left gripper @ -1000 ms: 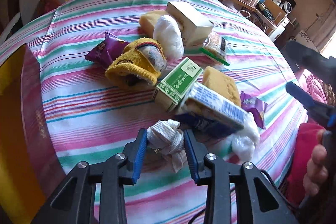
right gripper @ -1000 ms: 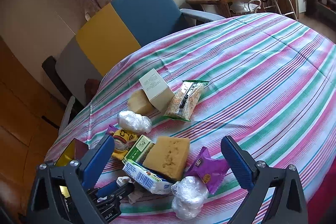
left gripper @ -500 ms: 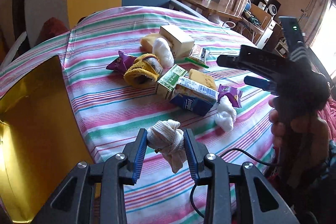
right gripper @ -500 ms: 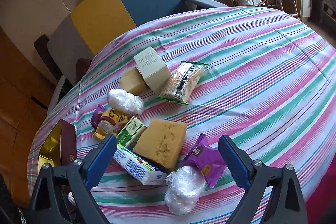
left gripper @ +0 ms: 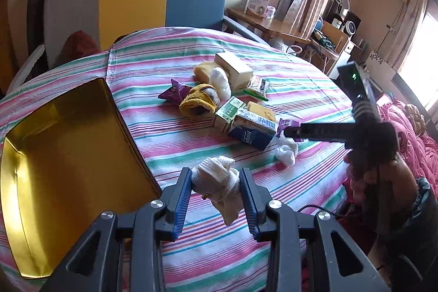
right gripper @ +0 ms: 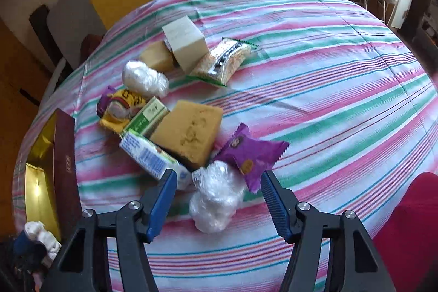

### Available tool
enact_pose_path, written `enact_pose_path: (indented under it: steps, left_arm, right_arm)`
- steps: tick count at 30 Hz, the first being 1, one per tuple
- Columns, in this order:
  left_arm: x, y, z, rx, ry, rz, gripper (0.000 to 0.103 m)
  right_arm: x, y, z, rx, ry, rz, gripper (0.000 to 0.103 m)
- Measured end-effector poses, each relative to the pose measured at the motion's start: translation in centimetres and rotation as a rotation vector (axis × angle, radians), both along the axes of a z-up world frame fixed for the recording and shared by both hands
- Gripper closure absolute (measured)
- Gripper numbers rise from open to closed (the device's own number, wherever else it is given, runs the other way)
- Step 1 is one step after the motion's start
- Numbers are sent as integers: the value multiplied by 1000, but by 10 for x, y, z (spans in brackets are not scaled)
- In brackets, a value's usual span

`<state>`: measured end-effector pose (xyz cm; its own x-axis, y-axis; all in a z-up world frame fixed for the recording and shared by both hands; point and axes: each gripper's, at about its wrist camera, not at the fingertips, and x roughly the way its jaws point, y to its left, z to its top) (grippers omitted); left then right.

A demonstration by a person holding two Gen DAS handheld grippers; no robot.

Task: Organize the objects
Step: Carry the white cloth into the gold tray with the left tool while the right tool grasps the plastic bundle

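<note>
Sock [left gripper: 216,184] is clamped between the blue pads of the left gripper [left gripper: 215,199], lifted off the striped tablecloth [left gripper: 191,138], toe dangling. Compared to half a second back, the left view has pulled further away, so way more of the gold tray [left gripper: 63,144] shows at 9 o'clock, right beside the sock.

Right gripper [right gripper: 217,199] has dropped in closer to the pile; its jaws are spread wide on either side of the clear plastic bundle [right gripper: 216,199], not touching it as far as I can tell. Purple snack packet [right gripper: 251,155] sits at 1 o'clock from the bundle, yellow sponge [right gripper: 189,133] at 11.

Writing-wise: blue tissue pack [left gripper: 253,132] reads like "Tempo" upside down, but it's blurry. Green box [left gripper: 228,111] has print I can't make out.
</note>
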<state>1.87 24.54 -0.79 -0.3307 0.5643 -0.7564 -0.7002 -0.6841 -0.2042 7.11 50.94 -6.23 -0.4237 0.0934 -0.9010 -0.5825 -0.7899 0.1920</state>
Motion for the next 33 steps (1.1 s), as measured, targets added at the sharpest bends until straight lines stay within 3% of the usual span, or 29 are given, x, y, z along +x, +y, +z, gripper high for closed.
enact_pose_path:
  steps: [4,6,7,8,19,26,33]
  left_arm:
    - [1,-9,1,11,-8,8,68]
    - [-1,-15,2,16,-12,15,68]
    - [-3,-20,2,19,-14,24,68]
    - [-4,-24,2,21,-17,34,68]
    - [-50,-108,6,52,-67,247,68]
    - [-125,-176,0,-58,-34,404,68]
    - [-198,-189,-27,-163,-23,431,68]
  right_arm:
    - [-5,-2,-16,-16,-58,5,40]
    - [-10,-2,-28,-26,-104,4,50]
    - [-11,-2,-32,-21,-121,3,62]
    - [-13,-3,-34,-15,-128,8,67]
    - [-13,-12,-36,29,-127,63,68]
    - [-10,-15,-35,20,-114,89,68]
    - [-6,-15,-35,18,-114,102,68]
